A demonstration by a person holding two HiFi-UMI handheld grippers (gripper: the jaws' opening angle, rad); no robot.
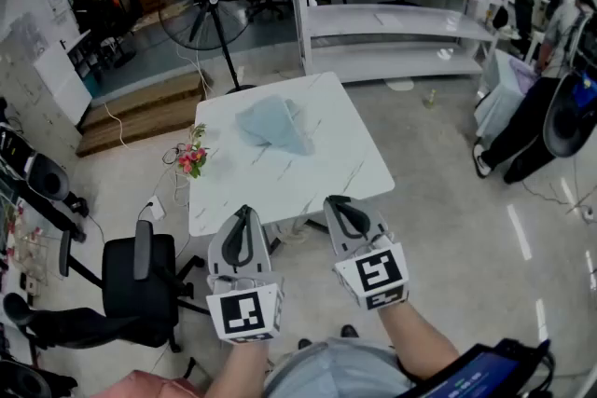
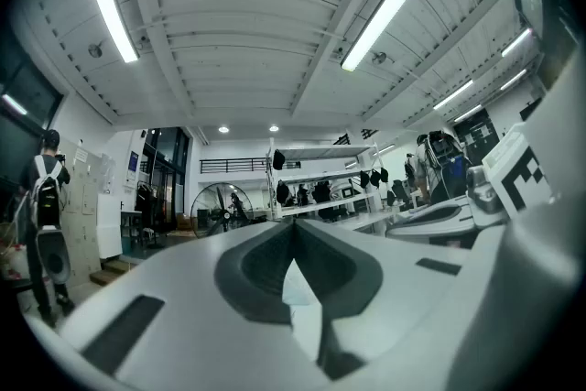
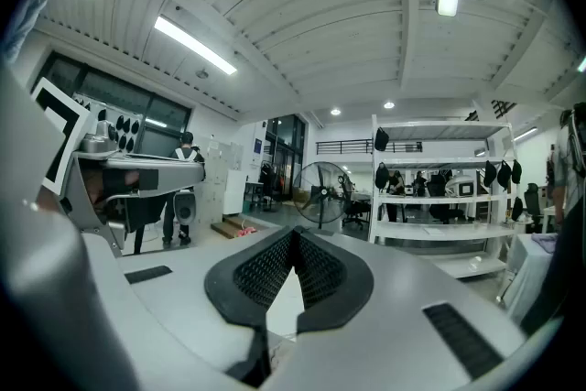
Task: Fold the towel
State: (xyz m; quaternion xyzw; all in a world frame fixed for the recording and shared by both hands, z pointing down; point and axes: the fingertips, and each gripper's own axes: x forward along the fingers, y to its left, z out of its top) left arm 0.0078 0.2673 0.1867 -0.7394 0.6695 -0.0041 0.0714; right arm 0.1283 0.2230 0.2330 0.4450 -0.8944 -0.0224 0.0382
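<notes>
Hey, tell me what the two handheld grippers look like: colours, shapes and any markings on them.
The left gripper and right gripper match. Each has a light grey, wedge-shaped body that tapers towards the tip, with dark textured pads lining the jaws. Behind each sits a white marker cube printed with black square patterns. No cables show.

Bright ceiling strip-light [image 2: 375,25], fisheye-warped edges

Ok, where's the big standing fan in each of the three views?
Head view: standing fan, upper left, beyond the table's far left corner.
Left gripper view: left of centre, above the shut fingers.
Right gripper view: near centre, just above the fingers.
Shared landmark: white shelving rack, right of the fan in all three.
</notes>
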